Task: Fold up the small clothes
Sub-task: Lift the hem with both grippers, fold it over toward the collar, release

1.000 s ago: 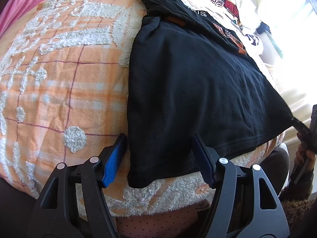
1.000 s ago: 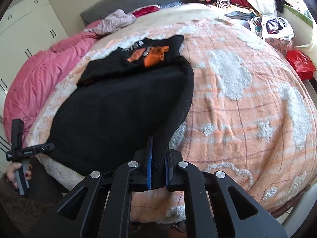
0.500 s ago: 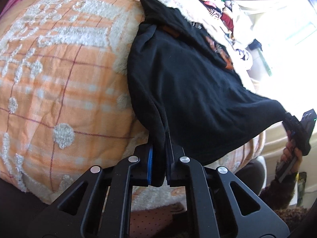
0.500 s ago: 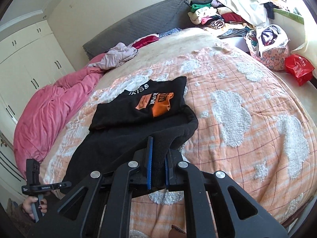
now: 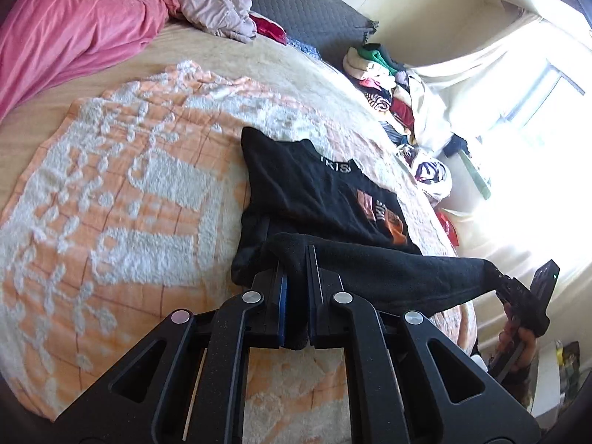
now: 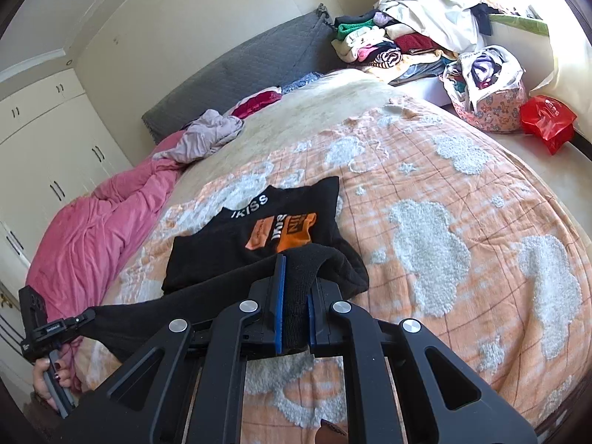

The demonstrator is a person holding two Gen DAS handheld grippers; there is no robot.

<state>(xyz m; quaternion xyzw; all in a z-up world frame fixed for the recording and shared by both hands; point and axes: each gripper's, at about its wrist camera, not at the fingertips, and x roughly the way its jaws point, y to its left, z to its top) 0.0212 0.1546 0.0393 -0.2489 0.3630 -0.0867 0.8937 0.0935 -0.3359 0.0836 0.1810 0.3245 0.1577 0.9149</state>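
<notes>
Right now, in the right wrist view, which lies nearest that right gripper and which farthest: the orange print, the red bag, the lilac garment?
1. Orange print, just ahead of the right gripper.
2. Lilac garment, farther back, left.
3. Red bag, off the bed, far right; close to the lilac garment's range.

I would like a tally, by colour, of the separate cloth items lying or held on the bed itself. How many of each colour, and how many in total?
Black: 1, the black garment, held by the left gripper and right gripper
Pink: 1, the pink duvet
Pale mauve: 1, the crumpled garment
Dark red: 1, the red cloth
Orange and white: 1, the blanket
Total: 5
</notes>
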